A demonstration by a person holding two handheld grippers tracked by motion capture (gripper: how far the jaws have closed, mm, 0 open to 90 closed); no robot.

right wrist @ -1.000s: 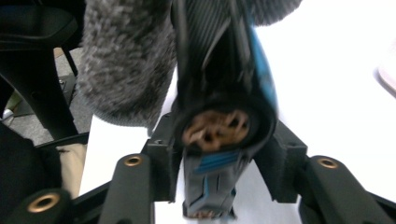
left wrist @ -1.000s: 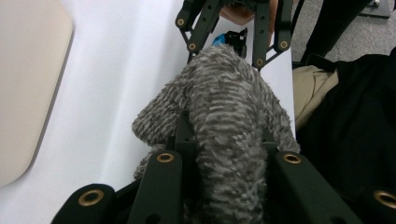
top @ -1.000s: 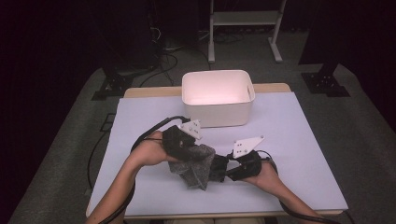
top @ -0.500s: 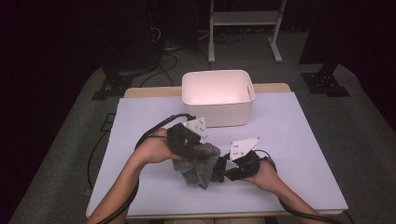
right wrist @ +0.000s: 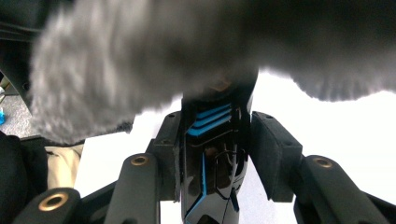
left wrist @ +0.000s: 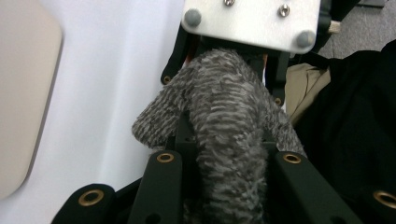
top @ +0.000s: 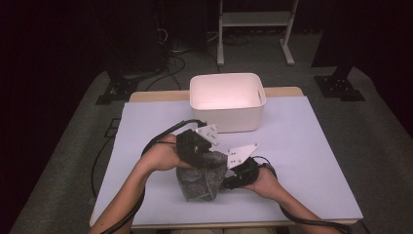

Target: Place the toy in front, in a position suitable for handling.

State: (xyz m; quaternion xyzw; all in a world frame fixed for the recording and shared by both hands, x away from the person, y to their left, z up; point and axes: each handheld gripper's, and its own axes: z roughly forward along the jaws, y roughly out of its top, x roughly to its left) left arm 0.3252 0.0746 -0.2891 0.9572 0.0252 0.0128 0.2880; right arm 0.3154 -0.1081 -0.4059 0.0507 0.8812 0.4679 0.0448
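Grey knitted cloth [top: 200,178]: bunched, held between both grippers over the near middle of the desk [top: 302,161], its lower part hanging to the white surface. Left gripper [top: 207,158]: jaws clamped on a thick fold of the cloth. Right gripper [top: 229,181]: jaws closed on a black object with blue stripes [right wrist: 212,154], the cloth draped over its top. White bin [top: 227,101]: at the far middle of the desk, well apart.
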